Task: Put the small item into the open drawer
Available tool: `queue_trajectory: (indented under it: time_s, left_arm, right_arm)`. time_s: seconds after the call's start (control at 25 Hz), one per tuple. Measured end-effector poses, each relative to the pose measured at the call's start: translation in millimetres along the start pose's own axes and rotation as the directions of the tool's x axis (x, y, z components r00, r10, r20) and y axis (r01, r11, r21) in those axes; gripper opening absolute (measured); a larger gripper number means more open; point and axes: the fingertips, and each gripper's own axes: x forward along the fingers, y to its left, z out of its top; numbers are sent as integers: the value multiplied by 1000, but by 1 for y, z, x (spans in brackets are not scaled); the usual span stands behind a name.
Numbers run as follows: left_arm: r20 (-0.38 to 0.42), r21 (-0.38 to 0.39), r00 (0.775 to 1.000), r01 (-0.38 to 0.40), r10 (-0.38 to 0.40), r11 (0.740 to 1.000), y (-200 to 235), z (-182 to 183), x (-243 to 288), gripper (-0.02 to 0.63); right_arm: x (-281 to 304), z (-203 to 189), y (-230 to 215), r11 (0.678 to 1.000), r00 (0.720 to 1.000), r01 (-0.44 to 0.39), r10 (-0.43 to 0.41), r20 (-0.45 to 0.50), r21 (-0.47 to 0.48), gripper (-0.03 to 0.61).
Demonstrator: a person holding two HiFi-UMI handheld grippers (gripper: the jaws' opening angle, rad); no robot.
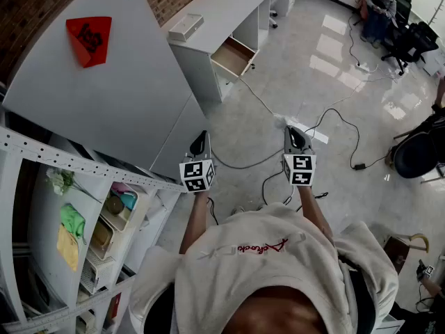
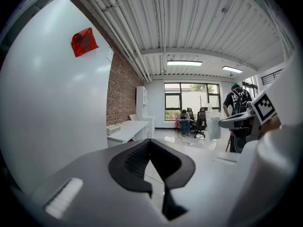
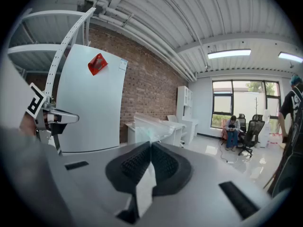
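My right gripper (image 1: 291, 132) is shut on a small clear plastic packet (image 1: 280, 121). In the right gripper view the packet (image 3: 152, 125) sticks out past the closed pads as a see-through sheet with a faint green tint. My left gripper (image 1: 201, 138) is shut with nothing in it; its pads (image 2: 142, 157) meet at the tip. Both grippers are held at chest height, side by side over the floor. The open drawer (image 1: 233, 56) juts from the white desk (image 1: 221, 4) well ahead of both grippers.
A white box (image 1: 185, 26) lies on the desk. Cables (image 1: 259, 160) trail across the shiny floor. A tall white cabinet (image 1: 97, 82) with a red paper (image 1: 89, 39) stands at my left, with shelving (image 1: 83, 221) beside it. Office chairs (image 1: 410, 40) stand at the far right.
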Motion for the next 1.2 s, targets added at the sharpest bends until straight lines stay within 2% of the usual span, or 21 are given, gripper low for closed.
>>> queue_trajectory:
  time_s: [0.64,1.2]
  left_arm:
    - [-10,0,1000,-8,8,1000,-27,-3,8,9]
    - [-26,8,999,-28,28,1000,-66,-9,18,9]
  right_arm:
    - [-1,-9,-23,1000,1000,-13,13,7,17,12]
    - [-3,-25,-48,997,998,-70,70,-9,28,12]
